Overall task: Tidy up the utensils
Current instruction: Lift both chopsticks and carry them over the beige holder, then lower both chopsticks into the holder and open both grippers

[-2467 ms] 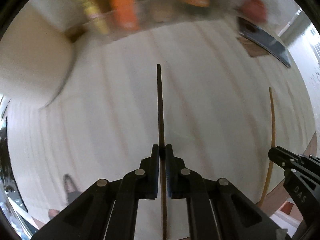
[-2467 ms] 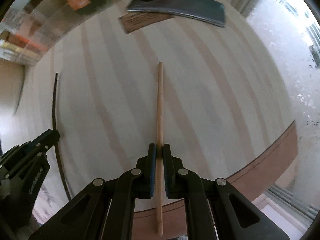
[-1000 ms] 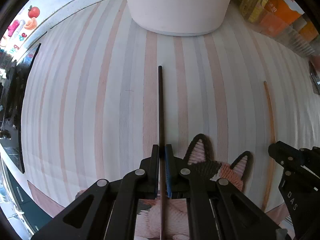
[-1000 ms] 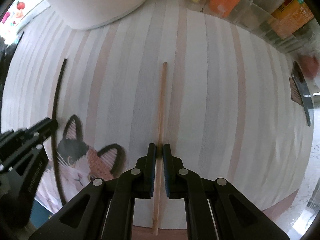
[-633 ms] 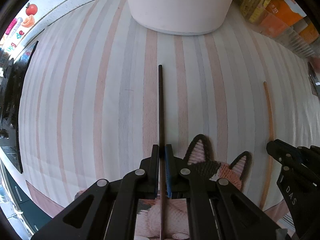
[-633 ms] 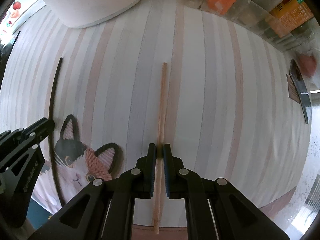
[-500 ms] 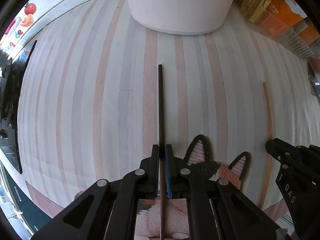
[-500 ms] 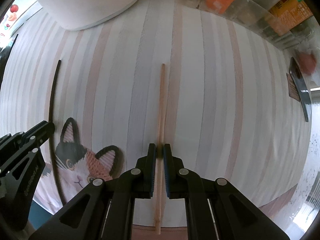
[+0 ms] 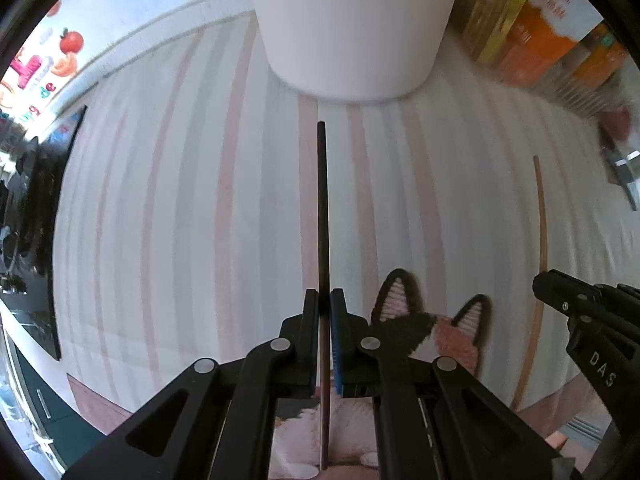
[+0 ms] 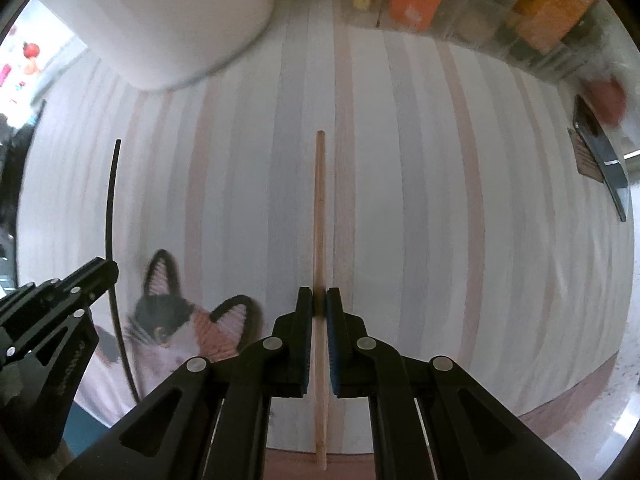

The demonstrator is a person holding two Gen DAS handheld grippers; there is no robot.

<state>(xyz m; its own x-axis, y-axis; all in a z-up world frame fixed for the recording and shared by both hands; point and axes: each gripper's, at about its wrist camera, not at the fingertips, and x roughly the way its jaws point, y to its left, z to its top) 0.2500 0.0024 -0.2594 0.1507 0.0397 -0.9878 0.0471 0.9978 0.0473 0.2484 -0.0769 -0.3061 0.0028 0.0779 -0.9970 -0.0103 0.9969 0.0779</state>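
The left gripper [image 9: 324, 300] clamps a black chopstick [image 9: 322, 208], the right gripper [image 10: 319, 300] a wooden chopstick [image 10: 319, 216], over open striped table [image 10: 420, 200]; a white tub [image 9: 352, 28] stands ahead.

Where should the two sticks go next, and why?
Probably up and over the rim of the white tub. The left tongs pinch the black chopstick, the right tongs the wooden chopstick, both pointing down over the striped cloth, the tub just ahead.
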